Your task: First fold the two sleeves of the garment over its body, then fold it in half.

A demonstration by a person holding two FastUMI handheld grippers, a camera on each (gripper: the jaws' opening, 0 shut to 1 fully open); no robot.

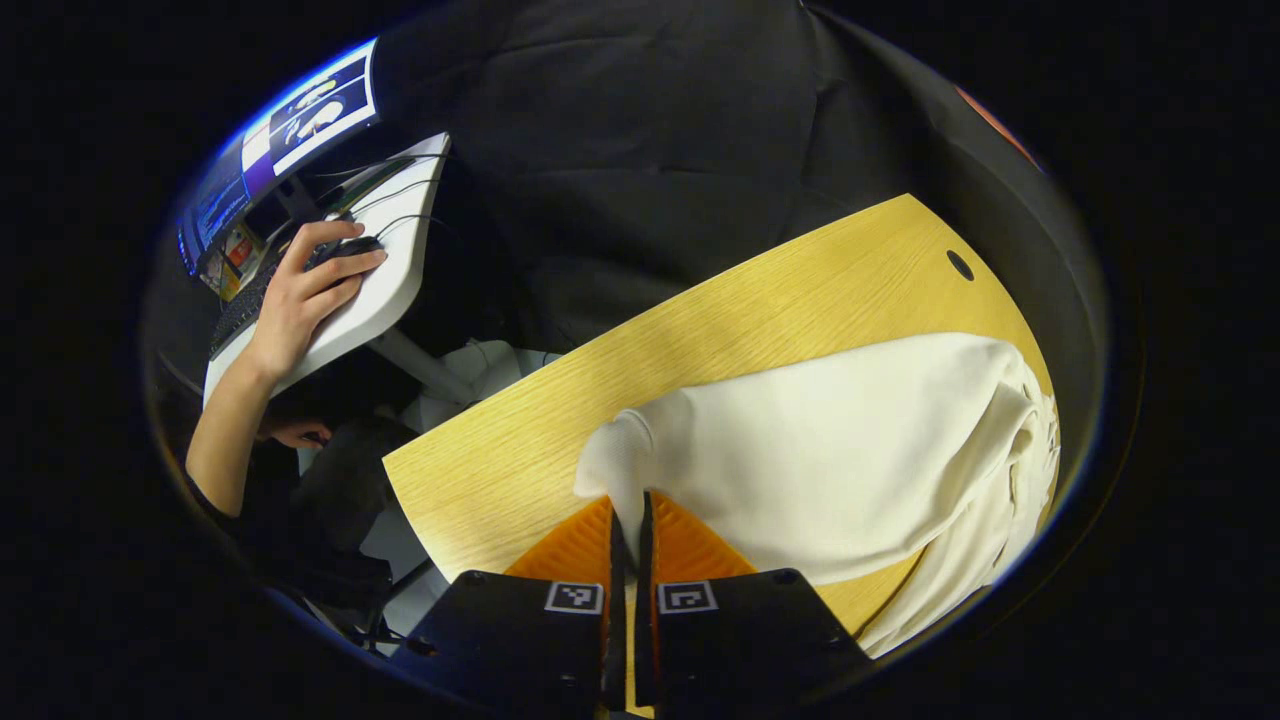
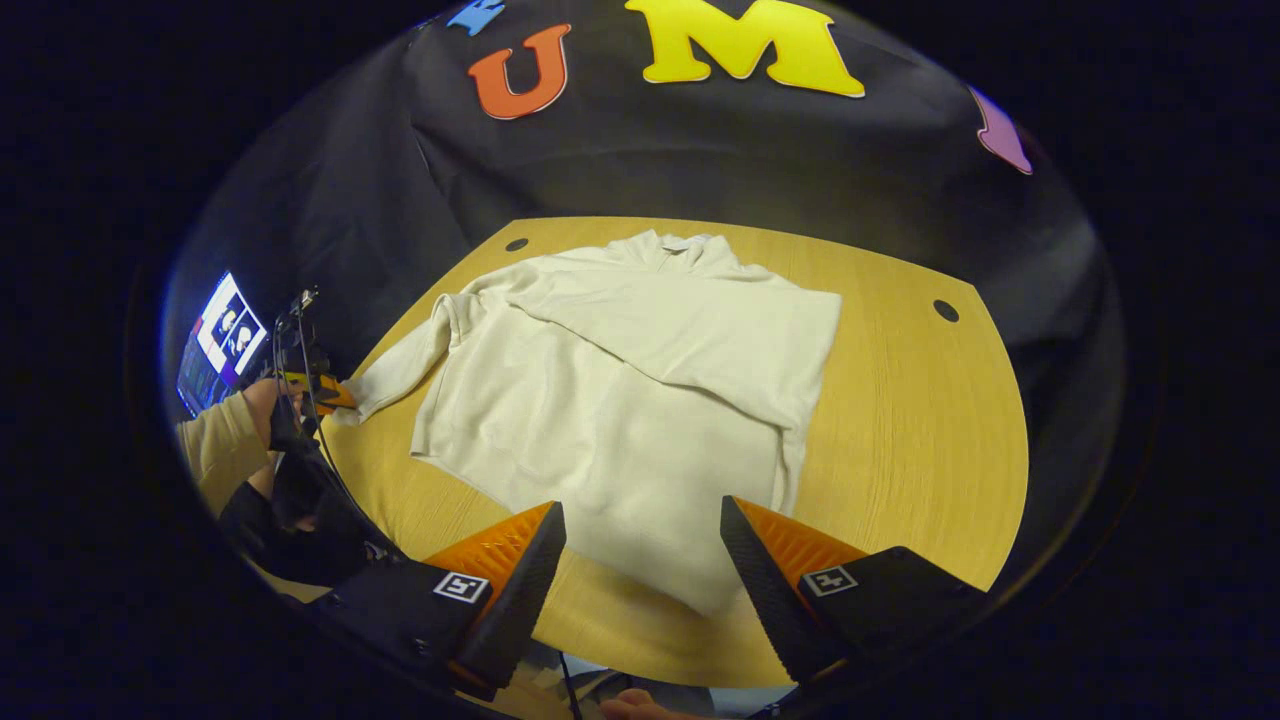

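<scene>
Wooden table (image 2: 900, 420) under the booth's black cloth holds the cream garment (image 2: 620, 400), spread out just ahead of the right gripper (image 2: 640, 560), whose fingers stand wide apart. One sleeve (image 2: 690, 330) lies folded over the body. The left gripper (image 1: 627, 540) pinches the other sleeve's cuff (image 1: 615, 455), stretched out sideways. That sleeve and the half fold look left to do.

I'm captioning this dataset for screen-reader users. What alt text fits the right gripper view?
A cream sweatshirt lies on a wooden table, one sleeve already folded across its body. The right gripper hovers open over the hem, while the left gripper pinches the other sleeve's cuff.
</scene>
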